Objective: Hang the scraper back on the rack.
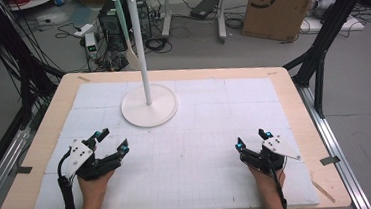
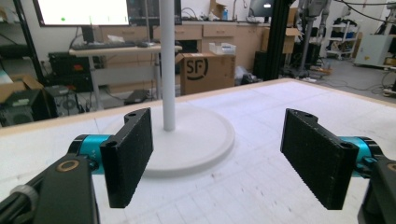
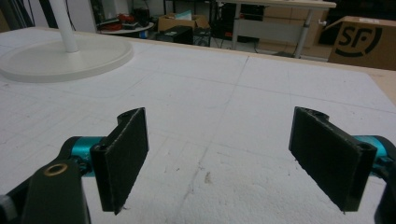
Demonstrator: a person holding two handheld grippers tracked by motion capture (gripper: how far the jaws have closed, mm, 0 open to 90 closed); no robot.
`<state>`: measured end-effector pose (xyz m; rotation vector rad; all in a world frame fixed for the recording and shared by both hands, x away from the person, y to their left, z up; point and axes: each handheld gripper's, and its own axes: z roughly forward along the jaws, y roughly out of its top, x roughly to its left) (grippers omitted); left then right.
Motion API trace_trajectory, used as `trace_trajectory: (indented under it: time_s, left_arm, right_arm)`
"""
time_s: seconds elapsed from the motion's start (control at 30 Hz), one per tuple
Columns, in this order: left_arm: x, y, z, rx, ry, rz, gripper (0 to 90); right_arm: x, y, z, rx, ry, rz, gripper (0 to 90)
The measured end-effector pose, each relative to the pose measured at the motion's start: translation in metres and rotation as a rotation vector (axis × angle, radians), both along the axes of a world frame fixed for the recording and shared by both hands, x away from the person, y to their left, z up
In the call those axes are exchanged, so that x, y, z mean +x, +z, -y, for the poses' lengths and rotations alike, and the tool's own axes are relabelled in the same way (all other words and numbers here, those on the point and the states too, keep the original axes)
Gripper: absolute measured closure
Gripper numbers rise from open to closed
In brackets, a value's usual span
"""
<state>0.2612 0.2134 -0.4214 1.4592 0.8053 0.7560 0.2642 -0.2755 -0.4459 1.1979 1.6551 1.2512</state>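
Both tongs rest low on the white counter [image 1: 201, 133], near its 6 o'clock edge, and both are empty. The left tongs [image 1: 110, 140] sit at about 8 o'clock, the right tongs [image 1: 251, 138] at about 4 o'clock, well apart from each other. In each gripper view the two black jaws stand wide apart with nothing between them.

The thing nearest to them is the white stand [image 1: 149, 105]: a round flat base with a thin upright pole, placed at about 11 o'clock from the middle of the counter. In the high view a pale spatula [image 1: 130, 48] seems to hang from a hook at the top of the pole; how it hooks on is too small to tell.

I judge this to be a waiting step, with no reach begun. The left tongs point toward the stand, as the left gripper view shows the pole [image 2: 167, 65] almost straight ahead. The next move probably calls for lifting one gripper up and forward toward 12 o'clock, with its jaws kept open until they are around the target.
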Motion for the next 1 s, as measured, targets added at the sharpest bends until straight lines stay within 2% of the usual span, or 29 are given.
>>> trace_trajectory:
  time_s: [0.1, 0.17, 0.27, 0.3, 0.37, 0.4, 0.47, 0.6, 1.0]
  left_arm:
    - [-0.003, -0.009, -0.001, 0.007, 0.005, -0.014, 25.5]
    - [-0.005, -0.015, -0.002, 0.014, 0.012, -0.012, 25.6]
    - [-0.007, -0.015, -0.003, 0.009, 0.014, 0.007, 25.8]
    - [-0.007, -0.017, -0.003, 0.031, 0.021, 0.003, 25.6]
    - [-0.007, -0.018, -0.004, 0.039, 0.024, -0.004, 25.4]
    - [-0.006, -0.019, -0.004, 0.046, 0.033, 0.005, 25.7]
    - [-0.006, -0.02, -0.004, 0.046, 0.038, 0.009, 26.0]
    - [-0.008, -0.02, -0.005, 0.039, 0.036, 0.047, 27.5]
    - [-0.007, -0.021, -0.006, 0.027, 0.04, 0.05, 27.5]
  right_arm:
    - [0.0, 0.0, 0.0, 0.002, 0.001, -0.001, 19.0]
    - [0.0, 0.0, 0.0, -0.001, -0.001, 0.002, 19.0]
    - [0.0, 0.0, 0.0, -0.001, 0.002, 0.003, 19.0]
    - [0.0, 0.0, 0.0, -0.001, 0.0, 0.001, 18.9]
    - [0.0, 0.0, 0.0, -0.001, 0.001, 0.001, 18.9]
    - [0.0, 0.0, 0.0, 0.0, 0.002, 0.001, 18.9]
    - [0.0, 0.0, 0.0, -0.001, 0.002, 0.003, 19.0]
    - [-0.001, 0.0, 0.0, 0.006, 0.003, -0.002, 19.0]
    - [0.0, 0.0, 0.0, 0.003, -0.001, 0.004, 18.9]
